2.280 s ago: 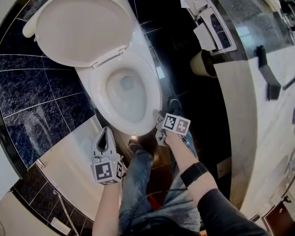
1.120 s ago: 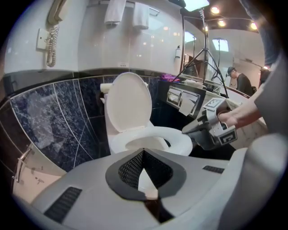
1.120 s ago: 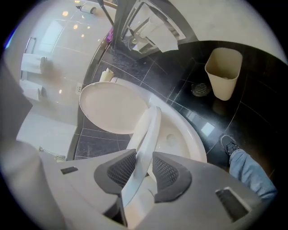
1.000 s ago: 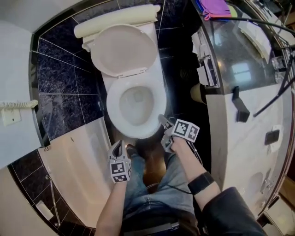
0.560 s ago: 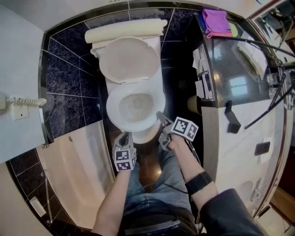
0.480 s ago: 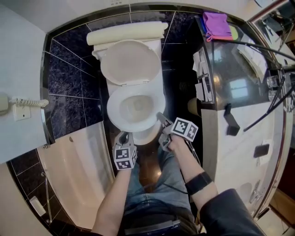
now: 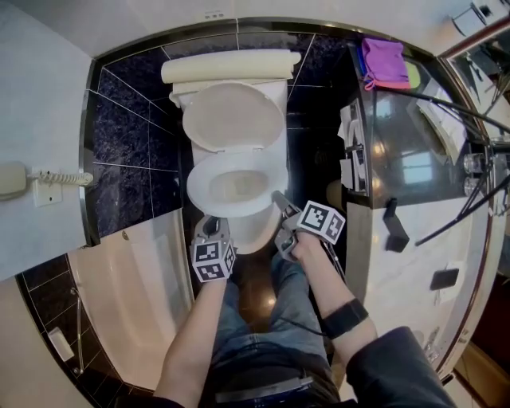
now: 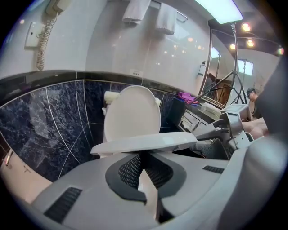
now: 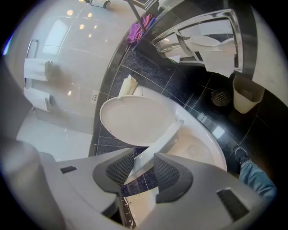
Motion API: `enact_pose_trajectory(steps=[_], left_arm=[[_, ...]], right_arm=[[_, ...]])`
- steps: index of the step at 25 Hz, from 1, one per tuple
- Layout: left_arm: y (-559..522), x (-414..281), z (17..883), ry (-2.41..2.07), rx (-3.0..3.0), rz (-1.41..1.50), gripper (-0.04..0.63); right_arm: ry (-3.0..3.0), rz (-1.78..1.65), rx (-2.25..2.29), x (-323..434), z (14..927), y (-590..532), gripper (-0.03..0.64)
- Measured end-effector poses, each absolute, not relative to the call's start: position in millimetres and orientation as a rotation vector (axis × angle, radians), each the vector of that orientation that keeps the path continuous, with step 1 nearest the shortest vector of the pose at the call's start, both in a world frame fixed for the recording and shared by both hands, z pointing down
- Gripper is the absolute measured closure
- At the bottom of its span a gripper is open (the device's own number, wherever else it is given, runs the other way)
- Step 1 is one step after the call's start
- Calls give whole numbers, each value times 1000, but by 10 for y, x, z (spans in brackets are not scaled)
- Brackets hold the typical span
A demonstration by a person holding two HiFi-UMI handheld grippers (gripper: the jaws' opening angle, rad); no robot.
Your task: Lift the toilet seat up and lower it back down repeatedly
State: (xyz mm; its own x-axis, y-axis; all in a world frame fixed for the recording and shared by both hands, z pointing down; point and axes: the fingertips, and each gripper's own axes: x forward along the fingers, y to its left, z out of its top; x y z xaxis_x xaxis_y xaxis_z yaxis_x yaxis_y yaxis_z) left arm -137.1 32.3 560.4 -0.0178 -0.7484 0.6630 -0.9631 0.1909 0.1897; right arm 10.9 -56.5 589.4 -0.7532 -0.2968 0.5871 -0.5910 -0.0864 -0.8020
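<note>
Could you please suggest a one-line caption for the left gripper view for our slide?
Left gripper clamping the front rim of the partly raised toilet seat, lid upright behind against dark tiles.

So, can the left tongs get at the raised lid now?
Probably not yet: the left tongs look closed on the front edge of the toilet seat, so they'd have to let go. Otherwise the way to the lid, upright before the tank, looks clear.

Bathroom interior: dark blue marble tiles (image 7: 127, 159) line the lower wall and the floor (image 7: 315, 159), with a glossy white wall (image 7: 40, 103) above. A corded phone (image 7: 14, 181) hangs at left, near a cream bathtub (image 7: 139, 295). At right stands a pale vanity (image 7: 414, 263) bearing a purple cloth (image 7: 384, 62). Towels (image 8: 135, 11) hang near a ceiling light (image 8: 220, 8).
</note>
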Motion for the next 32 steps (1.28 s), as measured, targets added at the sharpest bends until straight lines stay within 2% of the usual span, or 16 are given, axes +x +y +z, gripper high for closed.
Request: enact_pose_trajectory(steps=[1,2,10,17,24,32], left_arm=[[270,-1398,5575,-1822,1611,421,595],[213,-1426,5545,-1830,1620,427,595],[-424,-1698,5269,-1901,1691,417,595],[-1062,-1952,5126,-1968,1745,437,595],[-1550,-2168,5115,-2024,1753,444,595],[-1793,-2302,5267,-2036,1708,495,595]], right_arm=[[-1982,1902,969,96,5837,-614,451],[-2016,1860,957,85,5767,-668,484],[-2199,1538,900,136,5440,-987,503],[-2261,1312,948,336,5351,-1225,595],[-2347,1078,893,404,5223,-1409,601],[-2387,1012,845,494,5176,-1499,601]])
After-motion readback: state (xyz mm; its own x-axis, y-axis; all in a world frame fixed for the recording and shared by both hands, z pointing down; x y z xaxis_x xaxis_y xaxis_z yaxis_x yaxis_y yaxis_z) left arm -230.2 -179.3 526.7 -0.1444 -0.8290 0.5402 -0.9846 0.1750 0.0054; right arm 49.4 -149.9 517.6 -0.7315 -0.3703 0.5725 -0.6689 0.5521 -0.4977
